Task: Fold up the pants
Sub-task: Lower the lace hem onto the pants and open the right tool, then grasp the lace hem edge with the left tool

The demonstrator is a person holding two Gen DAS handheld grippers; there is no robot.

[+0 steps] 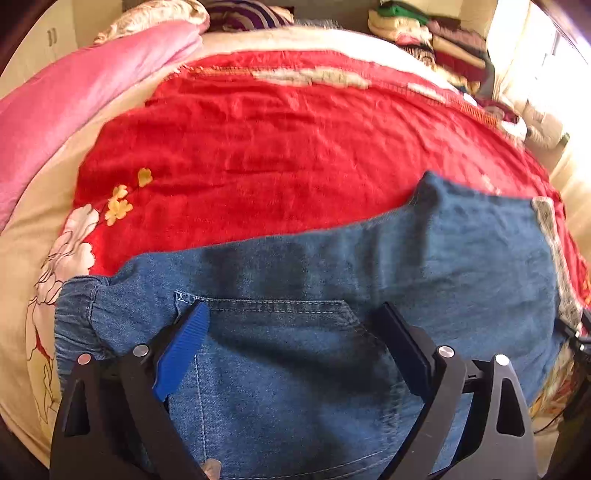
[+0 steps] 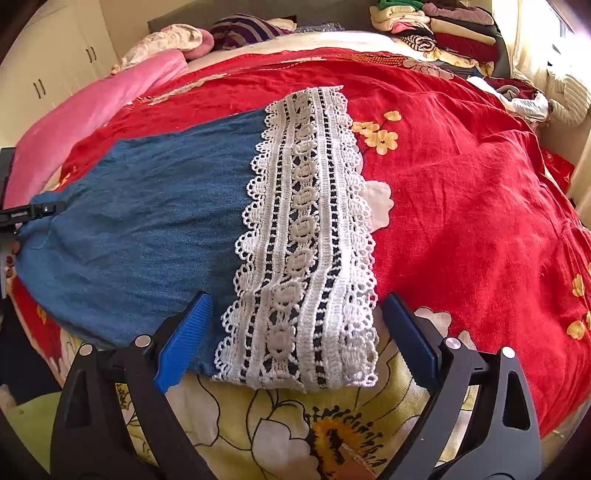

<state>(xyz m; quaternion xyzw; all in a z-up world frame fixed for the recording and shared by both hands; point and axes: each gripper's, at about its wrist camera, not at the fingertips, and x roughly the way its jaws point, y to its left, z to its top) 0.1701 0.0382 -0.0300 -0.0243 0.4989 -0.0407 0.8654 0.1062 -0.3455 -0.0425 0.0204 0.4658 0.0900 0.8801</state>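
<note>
Flat across the red floral bedspread (image 2: 461, 192), denim pants (image 1: 314, 266) are lying limp, likely soft. Left gripper (image 1: 295, 325) is hovering spread over the pocket, right gripper (image 2: 299, 314) spread astride the lace hem (image 2: 306, 236); best pinched there.

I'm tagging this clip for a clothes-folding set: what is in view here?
pants: one, blue denim, flat on the bed's near edge
lace cuff: one, white, at the pants' leg end
bedspread: one, red with flowers, under the pants
quilt: one, pink, far left
clothes pile: one, mixed colours, far right
left gripper: one, black, blue-padded fingers open over the pocket
right gripper: one, black, open astride the lace
</note>
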